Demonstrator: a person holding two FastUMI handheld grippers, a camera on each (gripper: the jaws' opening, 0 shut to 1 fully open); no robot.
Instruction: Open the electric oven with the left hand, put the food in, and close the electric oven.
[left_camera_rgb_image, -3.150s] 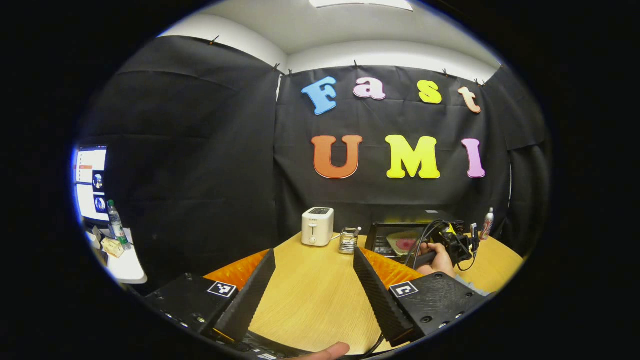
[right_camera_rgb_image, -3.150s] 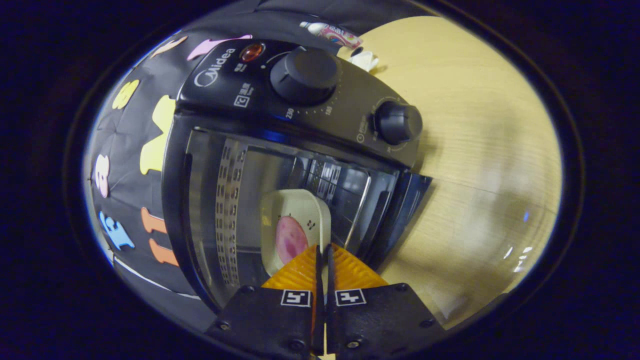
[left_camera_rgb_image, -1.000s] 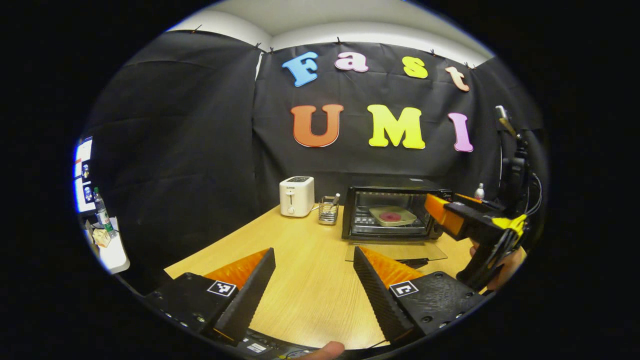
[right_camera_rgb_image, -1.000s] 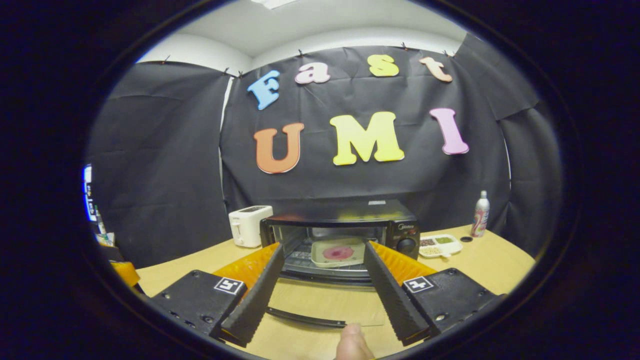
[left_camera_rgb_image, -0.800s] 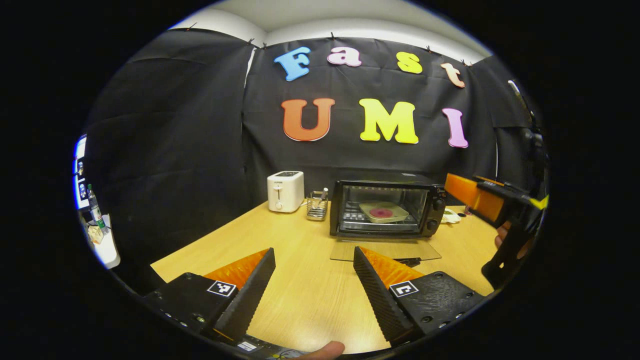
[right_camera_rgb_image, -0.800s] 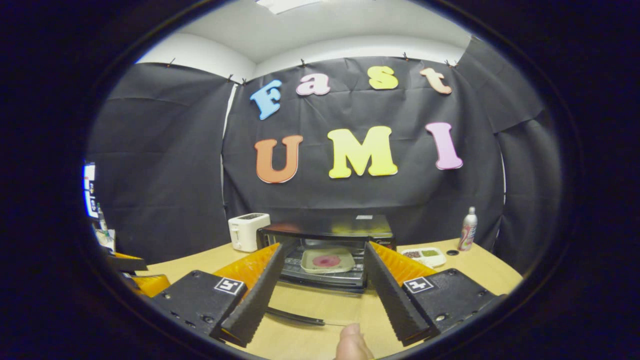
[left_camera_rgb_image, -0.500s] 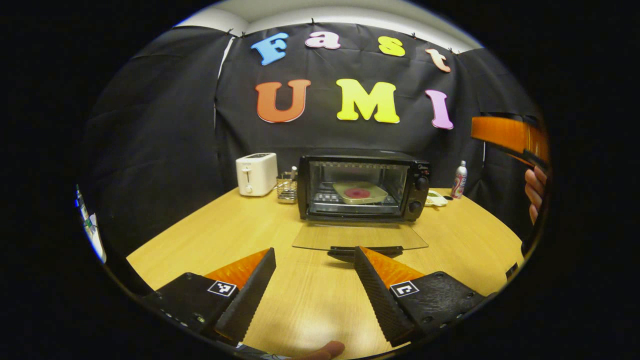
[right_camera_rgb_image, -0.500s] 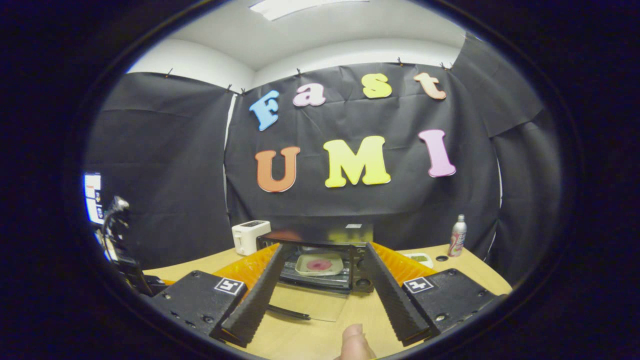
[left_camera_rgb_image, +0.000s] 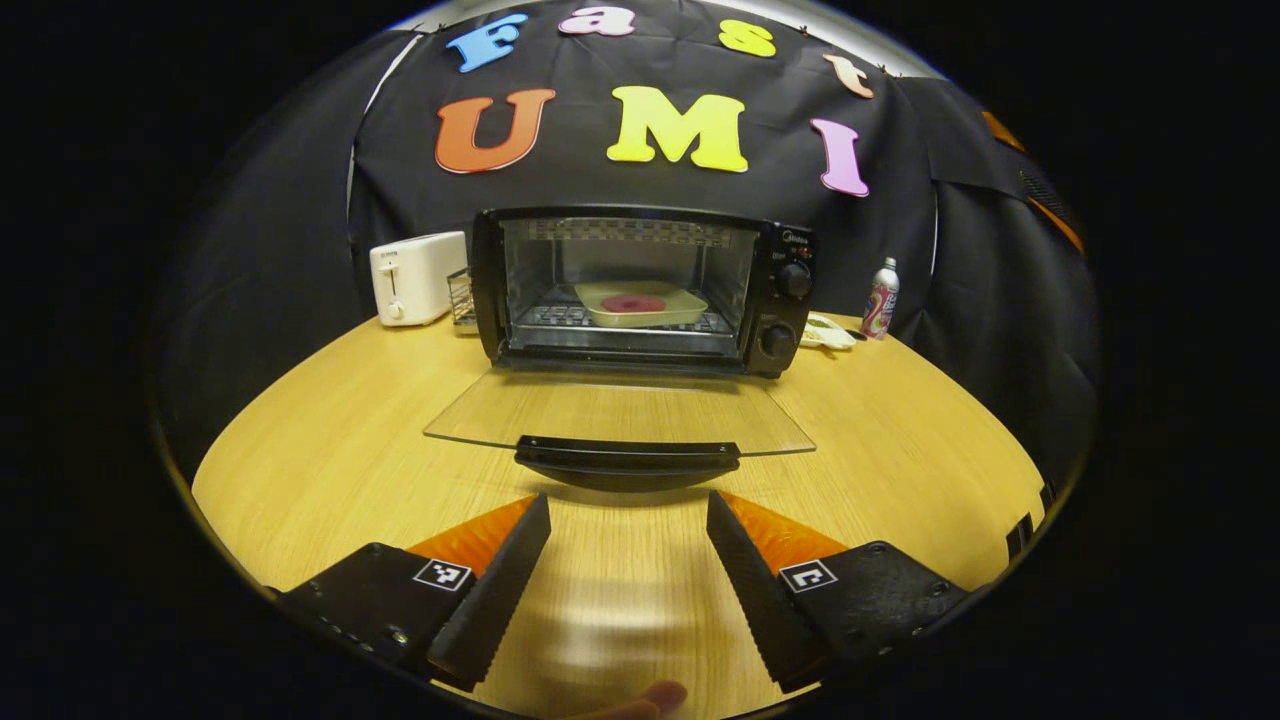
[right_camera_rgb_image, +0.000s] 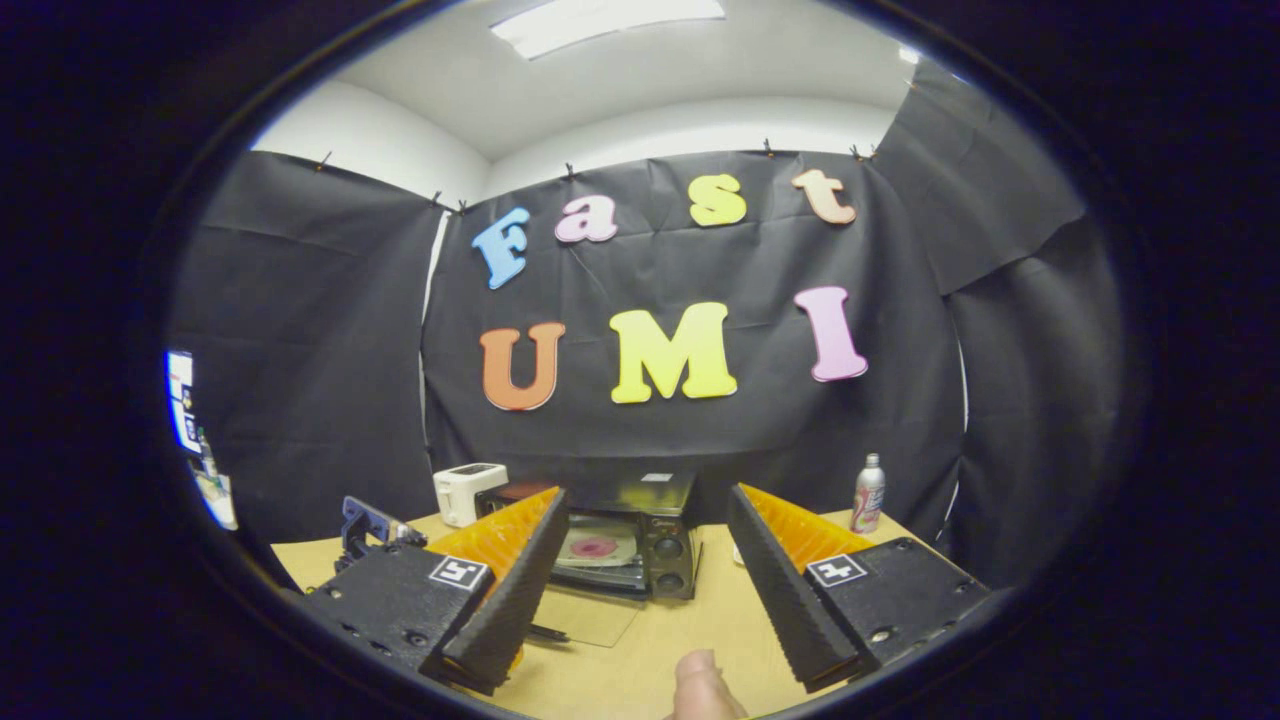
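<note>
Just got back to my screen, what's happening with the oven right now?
The oven sits on the table with its glass door folded down flat. The dish of food is on the rack inside. The left hand-held gripper is open and empty, facing the door handle without touching it. The right hand-held gripper is also open and empty, farther from the oven. Closing the door is the step not yet done.

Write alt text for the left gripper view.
An electric oven stands on a wooden table, its glass door folded down flat and a tray of food on the rack inside. The left gripper hovers before the door handle, jaws open.
</note>
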